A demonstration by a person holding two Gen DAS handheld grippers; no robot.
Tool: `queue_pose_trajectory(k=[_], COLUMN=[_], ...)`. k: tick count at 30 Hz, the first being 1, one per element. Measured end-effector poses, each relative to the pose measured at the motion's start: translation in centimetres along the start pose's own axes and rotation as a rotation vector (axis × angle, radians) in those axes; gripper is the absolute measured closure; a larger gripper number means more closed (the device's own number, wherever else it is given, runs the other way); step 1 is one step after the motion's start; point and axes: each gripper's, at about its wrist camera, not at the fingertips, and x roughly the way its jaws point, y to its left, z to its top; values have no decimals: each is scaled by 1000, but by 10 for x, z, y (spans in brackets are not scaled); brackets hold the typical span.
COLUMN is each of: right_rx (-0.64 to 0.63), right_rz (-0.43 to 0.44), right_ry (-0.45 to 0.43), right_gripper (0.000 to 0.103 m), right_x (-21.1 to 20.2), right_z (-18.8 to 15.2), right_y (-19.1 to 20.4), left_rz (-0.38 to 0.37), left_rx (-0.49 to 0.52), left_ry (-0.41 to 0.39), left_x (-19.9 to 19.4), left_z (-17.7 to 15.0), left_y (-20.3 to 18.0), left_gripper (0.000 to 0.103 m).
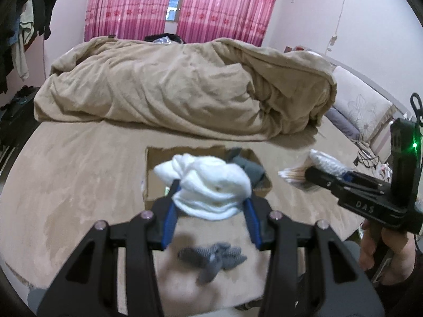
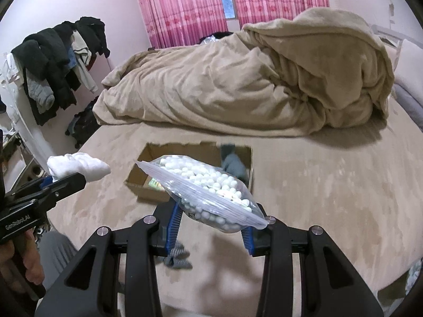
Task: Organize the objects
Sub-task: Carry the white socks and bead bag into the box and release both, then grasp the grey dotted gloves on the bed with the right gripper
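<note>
My left gripper (image 1: pixel 211 198) is shut on a bundle of white cloth (image 1: pixel 211 185), held above the beige bed. Behind the bundle, an open cardboard box (image 1: pixel 158 163) lies on the bed with a grey garment (image 1: pixel 248 166) inside. A small grey knitted item (image 1: pixel 211 259) lies on the bed below the left gripper. My right gripper (image 2: pixel 211 224) is shut on a clear zip bag of small white balls (image 2: pixel 211 185), in front of the box (image 2: pixel 190 148). The left gripper (image 2: pixel 66 182) with its white cloth (image 2: pixel 79 167) shows at the left of the right wrist view. The right gripper (image 1: pixel 325 177) shows at the right of the left wrist view.
A crumpled beige duvet (image 1: pixel 185 87) fills the far half of the bed. Pink curtains (image 1: pixel 132 2) hang behind it. Dark clothes hang on a rack (image 2: pixel 58 60) at the left. A pillow (image 1: pixel 362 105) and cables (image 1: pixel 367 158) sit at the right.
</note>
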Motion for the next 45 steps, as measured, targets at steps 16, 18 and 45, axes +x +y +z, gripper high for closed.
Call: queue_pose_trajectory(k=[16, 18, 45], right_rx=[-45, -50, -82], right_rz=[55, 60, -57], right_ry=[26, 37, 118], right_gripper=[62, 62, 26], right_x=[121, 139, 103], right_z=[44, 46, 22], right_y=[3, 5, 17], left_rz=[11, 12, 125], left_rx=[-19, -23, -48], left_ry=[151, 185, 100], left_x=[143, 161, 57], left_z=[27, 25, 1], left_y=[36, 42, 43], left_gripper=[57, 57, 20])
